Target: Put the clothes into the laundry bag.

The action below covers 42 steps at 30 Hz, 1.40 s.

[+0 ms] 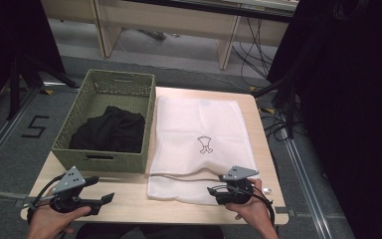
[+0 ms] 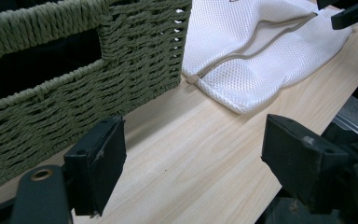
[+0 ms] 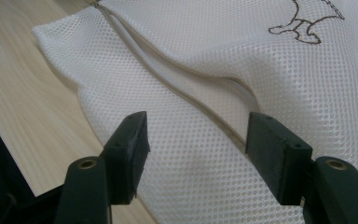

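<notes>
A white mesh laundry bag (image 1: 199, 142) with a small dark print lies flat on the wooden table, its beige zipper (image 3: 177, 88) partly gaping near the front edge. A green woven basket (image 1: 107, 119) to its left holds a black garment (image 1: 110, 130). My right gripper (image 1: 216, 191) stands open over the bag's near right corner, its jaws straddling the mesh (image 3: 196, 158) just below the zipper without pressing it. My left gripper (image 1: 107, 189) is open above bare table in front of the basket (image 2: 74, 79), pointing toward the bag's near left corner (image 2: 242, 79).
The table's front edge (image 1: 149, 219) runs just under both hands. Grey floor with a taped figure (image 1: 35, 127) lies to the left, cables (image 1: 278, 129) and dark curtains to the right, wooden furniture legs (image 1: 226, 47) behind.
</notes>
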Motion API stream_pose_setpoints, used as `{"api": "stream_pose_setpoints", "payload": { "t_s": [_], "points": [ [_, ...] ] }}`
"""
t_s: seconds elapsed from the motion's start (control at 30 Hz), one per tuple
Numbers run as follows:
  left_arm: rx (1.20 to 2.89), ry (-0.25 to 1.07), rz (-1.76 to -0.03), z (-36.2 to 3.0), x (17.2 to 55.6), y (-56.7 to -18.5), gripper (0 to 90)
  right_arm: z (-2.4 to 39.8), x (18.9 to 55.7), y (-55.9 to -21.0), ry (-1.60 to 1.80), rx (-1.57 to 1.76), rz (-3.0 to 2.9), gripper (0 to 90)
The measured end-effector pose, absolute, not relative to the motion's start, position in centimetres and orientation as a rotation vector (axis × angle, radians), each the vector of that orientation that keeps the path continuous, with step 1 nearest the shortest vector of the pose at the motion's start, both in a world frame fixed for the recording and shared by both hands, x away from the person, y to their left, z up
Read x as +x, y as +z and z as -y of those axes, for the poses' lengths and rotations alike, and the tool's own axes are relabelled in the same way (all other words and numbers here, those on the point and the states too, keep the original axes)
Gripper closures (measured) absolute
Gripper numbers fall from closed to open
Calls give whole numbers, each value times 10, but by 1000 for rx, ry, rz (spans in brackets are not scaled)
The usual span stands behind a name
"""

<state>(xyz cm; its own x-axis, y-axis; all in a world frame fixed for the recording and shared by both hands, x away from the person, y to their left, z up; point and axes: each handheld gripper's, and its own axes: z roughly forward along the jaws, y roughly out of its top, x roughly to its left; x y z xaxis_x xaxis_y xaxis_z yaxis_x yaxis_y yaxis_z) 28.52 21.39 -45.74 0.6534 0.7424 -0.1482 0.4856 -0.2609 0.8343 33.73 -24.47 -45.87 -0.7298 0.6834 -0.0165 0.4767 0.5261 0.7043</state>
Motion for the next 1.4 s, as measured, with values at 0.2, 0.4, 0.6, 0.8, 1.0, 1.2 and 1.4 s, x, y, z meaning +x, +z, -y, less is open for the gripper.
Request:
{"api": "stream_pose_setpoints", "payload": {
  "t_s": [0.2,0.4,0.6,0.8,1.0,1.2,1.4],
  "points": [
    [1927,370,-964,-215,285,-456,208,245,338,-459,1002,961,-2484,407],
    [1927,372,-963,-215,285,-456,207,245,340,-459,1007,929,-2488,409],
    [1920,361,-961,-214,285,-457,206,243,343,-459,1002,938,-2474,418],
    [1925,361,-958,-214,285,-457,206,241,347,-458,978,941,-2488,439],
    [1933,368,-957,-213,285,-457,206,237,356,-460,993,907,-2476,465],
    [1937,370,-953,-213,286,-457,207,242,370,-463,971,859,-2465,519],
    [1939,367,-954,-213,286,-457,207,241,379,-468,991,870,-2460,577]
  ]
}}
